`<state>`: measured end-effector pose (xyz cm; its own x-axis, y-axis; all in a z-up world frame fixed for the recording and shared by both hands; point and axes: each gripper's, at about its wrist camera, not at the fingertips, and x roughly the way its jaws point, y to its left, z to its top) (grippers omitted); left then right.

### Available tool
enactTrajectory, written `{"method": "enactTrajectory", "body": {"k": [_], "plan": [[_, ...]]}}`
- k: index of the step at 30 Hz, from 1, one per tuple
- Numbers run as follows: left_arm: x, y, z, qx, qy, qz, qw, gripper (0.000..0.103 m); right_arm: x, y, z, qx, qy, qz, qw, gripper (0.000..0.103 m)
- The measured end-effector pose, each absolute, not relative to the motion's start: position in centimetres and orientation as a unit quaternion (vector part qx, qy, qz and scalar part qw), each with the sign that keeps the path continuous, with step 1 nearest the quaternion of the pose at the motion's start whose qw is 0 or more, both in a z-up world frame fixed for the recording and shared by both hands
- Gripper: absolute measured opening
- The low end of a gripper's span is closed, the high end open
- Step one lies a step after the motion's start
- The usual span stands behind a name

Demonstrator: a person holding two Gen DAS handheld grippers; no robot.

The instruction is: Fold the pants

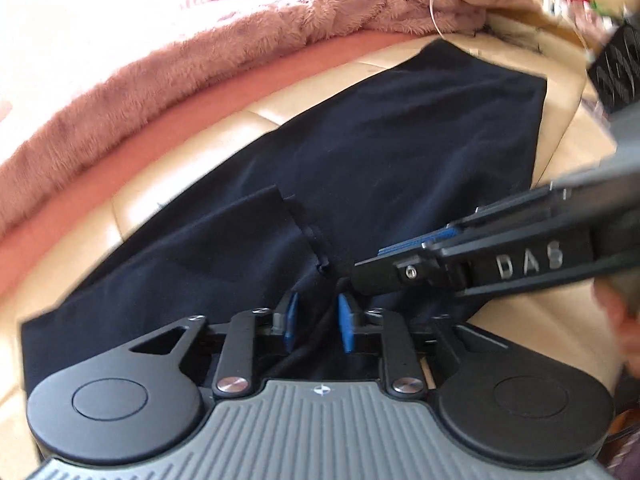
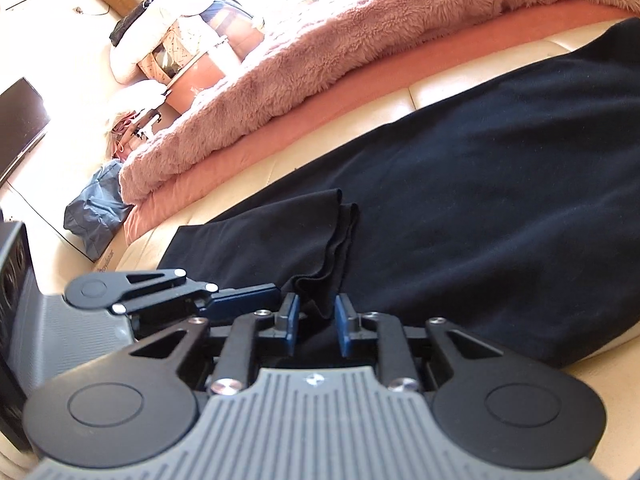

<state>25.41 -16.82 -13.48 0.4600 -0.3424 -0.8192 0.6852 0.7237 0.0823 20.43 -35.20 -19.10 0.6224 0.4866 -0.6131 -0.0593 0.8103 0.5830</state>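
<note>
The pants (image 1: 360, 152) are a dark navy, soft matte knit, spread flat across the middle of both frames on a cream leather cushion (image 1: 568, 152) with stitched seams. One leg end is folded back, its hem (image 2: 336, 248) falling in rippled layers at the centre of the right wrist view.

The left gripper (image 1: 318, 326) sits at lower centre, its blue pads parted with navy cloth lying between them — whether they pinch it I cannot tell. The right gripper (image 2: 316, 320) is likewise partly open, the bunched hem hanging between its pads.

A shaggy pink blanket (image 2: 320, 52) runs along the upper frame over a smooth salmon sheet (image 2: 360, 92). At far left, a dark screen (image 2: 18, 120) and a blue bag (image 2: 96, 208) on a bright floor.
</note>
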Motion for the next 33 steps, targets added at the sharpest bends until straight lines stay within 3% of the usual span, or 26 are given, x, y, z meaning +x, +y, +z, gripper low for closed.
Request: {"method": "enactTrajectory", "body": {"k": [6,9,11,16,18,21,22,24,26,33], "plan": [[28.5,-14.2,-13.2,0.065,0.486,-0.296,0.820,0.021,20.6,-34.9,-19.1,0.235,0.410,0.150,0.869,0.016],[29.2,-13.4,-13.0,0.023,0.498,-0.294,0.816,0.032,20.6,-34.5,-18.9,0.223,0.406,0.152,0.873,0.017],[29.5,-12.9,-13.0,0.002,0.504,-0.289,0.814,0.033,20.7,-34.4,-18.9,0.224,0.402,0.153,0.875,0.017],[30.0,-12.9,-13.2,-0.001,0.512,-0.270,0.815,0.035,20.9,-33.6,-18.7,0.201,0.390,0.170,0.882,0.017],[30.1,-13.2,-13.2,0.001,0.512,-0.267,0.816,0.042,21.0,-32.9,-18.7,0.172,0.390,0.176,0.887,0.016],[30.2,-14.0,-13.3,0.017,0.511,-0.267,0.817,0.044,21.1,-32.5,-18.9,0.150,0.394,0.176,0.889,0.016],[30.2,-14.1,-13.3,0.022,0.510,-0.267,0.817,0.042,21.2,-32.5,-19.0,0.150,0.395,0.176,0.889,0.016],[30.4,-14.0,-13.2,0.017,0.510,-0.271,0.816,0.021,21.3,-32.6,-19.0,0.151,0.393,0.176,0.890,0.016],[30.6,-13.4,-13.0,-0.001,0.513,-0.276,0.813,0.010,21.3,-32.6,-18.9,0.149,0.390,0.177,0.892,0.016],[31.4,-11.4,-11.8,-0.036,0.517,-0.297,0.802,0.005,22.0,-31.8,-18.6,0.134,0.370,0.210,0.895,0.016]]}}
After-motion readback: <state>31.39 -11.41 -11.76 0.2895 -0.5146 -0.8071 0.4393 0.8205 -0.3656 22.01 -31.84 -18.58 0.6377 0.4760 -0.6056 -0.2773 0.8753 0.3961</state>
